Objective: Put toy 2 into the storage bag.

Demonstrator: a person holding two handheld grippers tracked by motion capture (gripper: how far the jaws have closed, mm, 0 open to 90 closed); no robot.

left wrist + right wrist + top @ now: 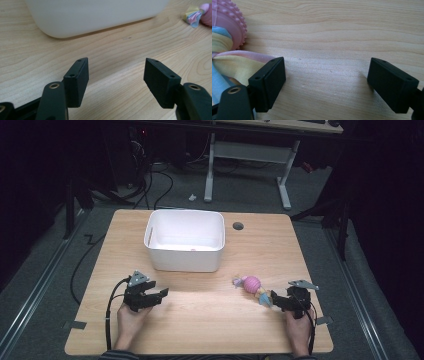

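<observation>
**Both grippers open by the white bin**

On the tabletop [210, 305], the pink spiky toy [251, 284] with pastel cloth tails lies right of the white bin's [185, 240] front. The right gripper [278, 300] sits just beside it, fingers apart, gripping nothing. The left gripper [159, 296], near the bin's left front, has its fingers spread over bare wood.

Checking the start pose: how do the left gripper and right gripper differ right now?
The left gripper sits on bare wood, apart from the white bin; the right gripper sits right beside the pink spiky ball toy, whose pastel fabric tail lies behind one finger. The left gripper points right toward the table's middle; the right gripper points left toward the toy. Both are open, holding nothing, low over the table.
</observation>
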